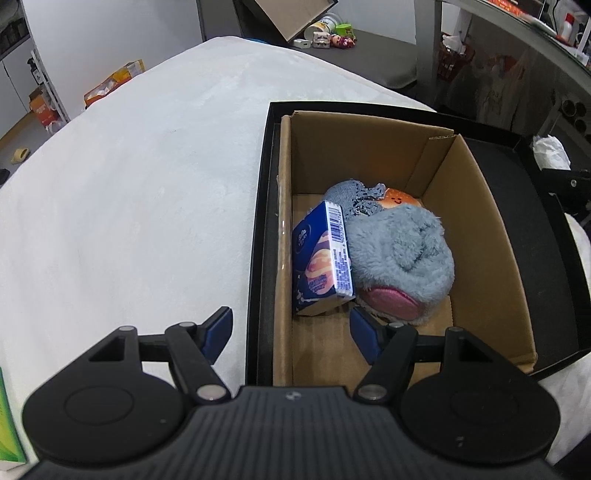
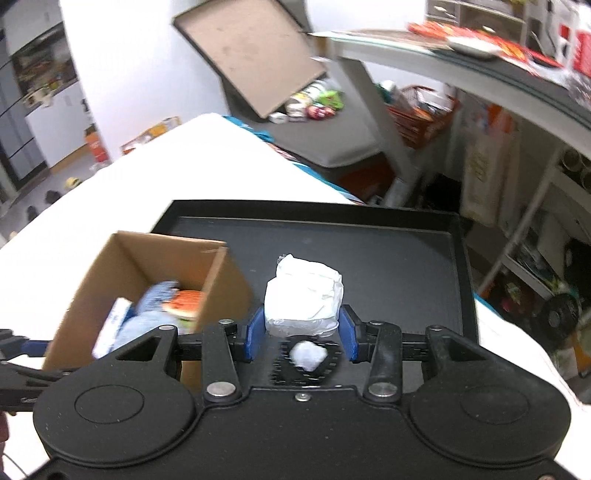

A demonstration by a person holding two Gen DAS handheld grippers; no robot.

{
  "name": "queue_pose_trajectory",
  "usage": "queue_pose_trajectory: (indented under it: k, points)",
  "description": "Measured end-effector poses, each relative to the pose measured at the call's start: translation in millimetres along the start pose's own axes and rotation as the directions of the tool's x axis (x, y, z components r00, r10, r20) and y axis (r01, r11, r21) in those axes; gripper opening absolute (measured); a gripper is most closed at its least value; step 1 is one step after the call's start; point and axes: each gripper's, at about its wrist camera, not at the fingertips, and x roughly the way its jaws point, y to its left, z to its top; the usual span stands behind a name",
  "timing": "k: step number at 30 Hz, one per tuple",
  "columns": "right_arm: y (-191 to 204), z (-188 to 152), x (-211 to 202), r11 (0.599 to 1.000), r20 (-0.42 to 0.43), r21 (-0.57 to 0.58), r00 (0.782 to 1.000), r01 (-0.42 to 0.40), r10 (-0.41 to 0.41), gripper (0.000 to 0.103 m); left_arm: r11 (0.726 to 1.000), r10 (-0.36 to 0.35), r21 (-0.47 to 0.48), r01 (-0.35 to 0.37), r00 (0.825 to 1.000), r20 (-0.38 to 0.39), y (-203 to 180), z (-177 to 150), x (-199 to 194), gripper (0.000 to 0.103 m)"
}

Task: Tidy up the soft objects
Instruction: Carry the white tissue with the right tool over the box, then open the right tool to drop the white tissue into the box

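Right wrist view, right gripper [image 2: 302, 334] clamping upright white packet [image 2: 303, 295], long axis vertical.

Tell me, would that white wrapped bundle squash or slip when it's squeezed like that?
The white bundle looks like crinkled soft wrap, so it probably gives a little rather than staying stiff. The right gripper has it between both pads, and its creased surface likely resists slipping. It seems light for its size.

White walls [image 1: 110, 29] are seen all round, a big cardboard sheet [image 2: 251, 55] is leaned against one up ahead. A grey shelf [image 2: 480, 62] full of clutter is spotted to the right, plus wood-tone floor [image 1: 22, 133] far left.
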Motion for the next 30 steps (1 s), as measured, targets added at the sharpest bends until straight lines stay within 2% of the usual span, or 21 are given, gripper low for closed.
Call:
queue_pose_trajectory:
  k: [8,15,18,20,22,24,28,30]
  points:
    - [30.5,8.1,-14.6,0.996,-0.002,-0.060,0.998,-0.066,0.066,0.042,0.998,-0.050,-0.046,0.051,0.998,0.029,13.6,-7.3,-6.5,0.068]
    - [60.1,10.9,-19.8,0.985,-0.022,-0.131,0.993,-0.115,0.113,0.042,0.993,-0.100,-0.055,0.103,0.994,0.051,18.2,-11.2,-6.4,0.060]
    - [70.6,10.8,-20.1,0.980,-0.034,-0.156,0.992,-0.126,0.122,0.042,0.991,-0.114,-0.061,0.117,0.992,0.063,20.7,-12.3,-7.7,0.049]
    - [76.7,10.5,-20.8,0.977,-0.039,-0.169,0.991,-0.132,0.127,0.042,0.990,-0.124,-0.065,0.128,0.990,0.065,22.8,-13.9,-7.5,0.034]
    - [82.2,9.8,-21.6,0.973,-0.045,-0.181,0.990,-0.140,0.134,0.042,0.986,-0.142,-0.077,0.146,0.988,0.057,25.5,-15.1,-4.7,0.025]
    - [86.1,8.6,-21.9,0.971,-0.053,-0.190,0.989,-0.143,0.136,0.042,0.982,-0.159,-0.092,0.163,0.986,0.045,26.9,-17.1,-1.5,0.023]
    - [91.1,4.7,-21.8,0.970,-0.072,-0.189,0.988,-0.150,0.139,0.043,0.985,-0.146,-0.087,0.151,0.988,0.057,28.4,-19.6,-2.7,0.016]
    - [93.9,2.4,-22.6,0.968,-0.087,-0.192,0.986,-0.160,0.145,0.044,0.984,-0.150,-0.091,0.154,0.987,0.057,31.0,-19.7,-3.0,0.016]
